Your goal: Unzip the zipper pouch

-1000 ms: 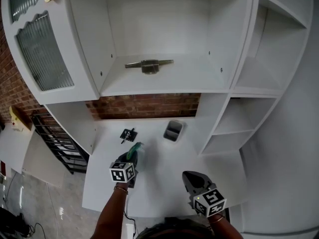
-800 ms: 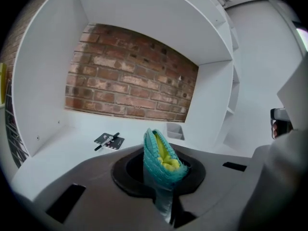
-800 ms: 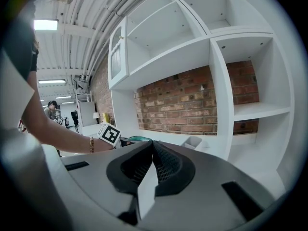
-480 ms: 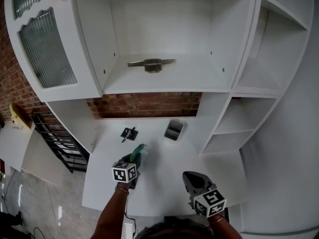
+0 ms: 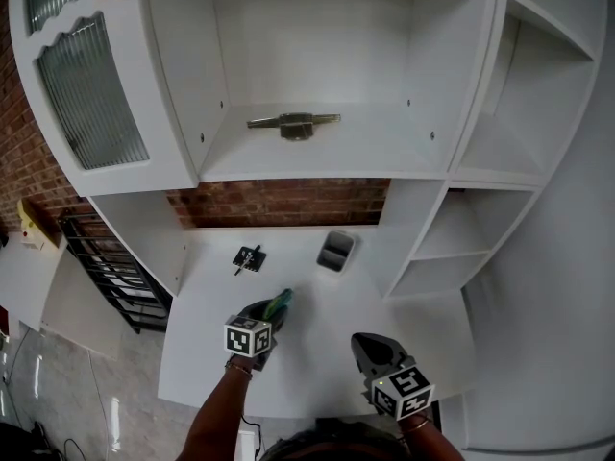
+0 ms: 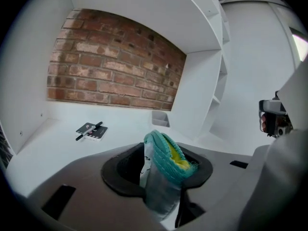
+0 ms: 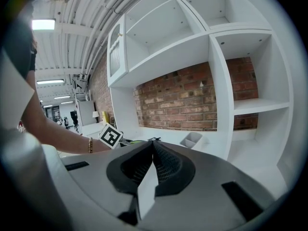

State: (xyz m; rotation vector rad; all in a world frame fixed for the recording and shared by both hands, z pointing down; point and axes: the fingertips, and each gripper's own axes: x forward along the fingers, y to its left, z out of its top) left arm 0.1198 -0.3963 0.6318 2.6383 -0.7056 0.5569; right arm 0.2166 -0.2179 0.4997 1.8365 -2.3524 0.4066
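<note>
The zipper pouch (image 5: 279, 303) is clear plastic with a teal zip edge and something yellow inside. It sticks out of my left gripper (image 5: 267, 311) just above the white desk (image 5: 317, 363). In the left gripper view the pouch (image 6: 162, 170) stands upright between the jaws of the left gripper (image 6: 159, 177). The jaws are opening, and a dark gap shows on the pouch's left side. My right gripper (image 5: 370, 346) hovers near the desk's front right, apart from the pouch. In its own view the right gripper (image 7: 153, 170) is shut with nothing in it.
A black notebook with a pen (image 5: 248, 258) lies at the back left of the desk. A small grey bin (image 5: 334, 251) stands at the back middle. A metal tool (image 5: 293, 124) rests on the shelf above. A glass cabinet door (image 5: 91, 104) hangs open at the left.
My left gripper has shifted a little right and nearer with the pouch, which now leans more to the right. The right gripper has stayed put.
</note>
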